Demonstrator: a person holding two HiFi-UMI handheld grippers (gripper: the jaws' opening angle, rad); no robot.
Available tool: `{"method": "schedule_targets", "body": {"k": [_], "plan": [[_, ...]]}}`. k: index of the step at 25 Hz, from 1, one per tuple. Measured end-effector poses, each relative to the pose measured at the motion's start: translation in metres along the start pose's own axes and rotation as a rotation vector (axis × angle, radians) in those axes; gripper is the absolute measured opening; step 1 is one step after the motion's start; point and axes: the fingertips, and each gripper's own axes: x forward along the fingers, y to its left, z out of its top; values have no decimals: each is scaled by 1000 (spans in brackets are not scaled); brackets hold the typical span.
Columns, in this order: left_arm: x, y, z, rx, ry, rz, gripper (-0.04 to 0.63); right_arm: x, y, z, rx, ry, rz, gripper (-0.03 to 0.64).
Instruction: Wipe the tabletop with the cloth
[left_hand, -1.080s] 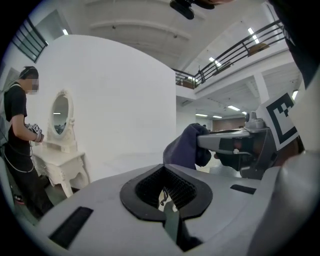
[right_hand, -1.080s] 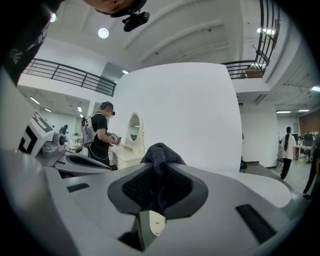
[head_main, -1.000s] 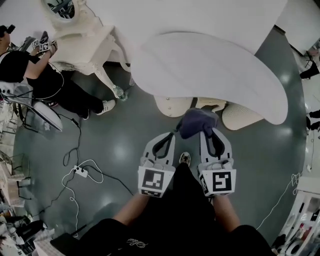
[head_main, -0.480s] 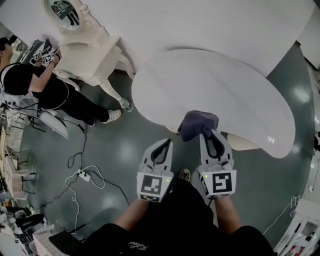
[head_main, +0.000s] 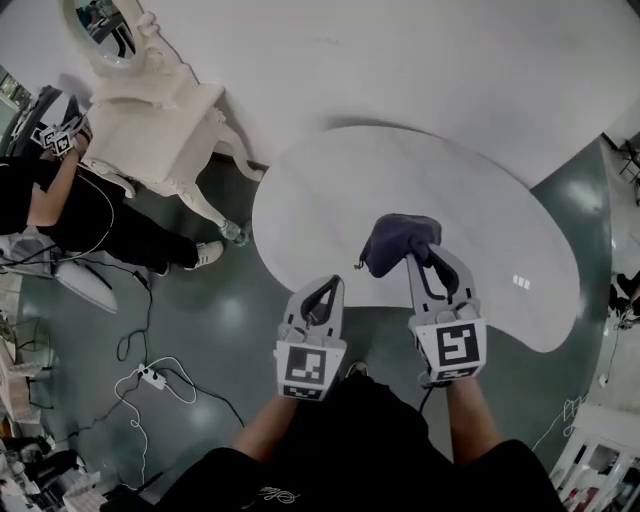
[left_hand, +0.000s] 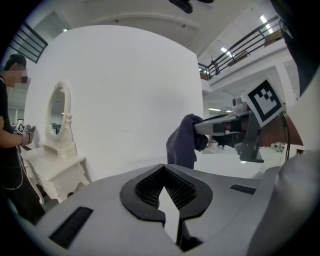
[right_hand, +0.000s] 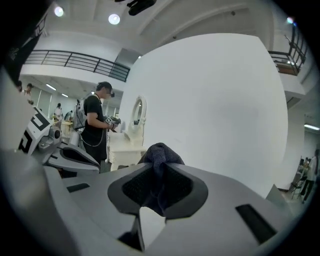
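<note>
Head view: right gripper (head_main: 416, 260) clamped on bunched cloth (head_main: 398, 243) at its 12 o'clock, above table (head_main: 330, 200); left gripper (head_main: 330, 284) at its 9 o'clock, jaws together, empty; likely risk: friction on the tabletop drags the wad out of the pinch.

Left tongs (head_main: 324, 288) shut, empty; right tongs (head_main: 420, 260) clamped on cloth (head_main: 396, 240).
</note>
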Motion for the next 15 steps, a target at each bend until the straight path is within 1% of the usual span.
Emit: {"method": "schedule_targets", "body": {"k": [2,5,9,12,15], "plan": [[20,19,14,12,1,-27,8,26,-14,17,-14,40,-18,54],[44,41,34,13,-21,-82,8,60,-32,44,-20,83,-29,53],[75,69,40,-6,-17,-140,8,101,-47,57,-25,140,-18,54],[96,84,37,-29,0,-165,8,127,-64,63,-85,177,-15,54],[114,90,35,-56,18,-179,8,157,-93,61,-149,222,12,54]]}}
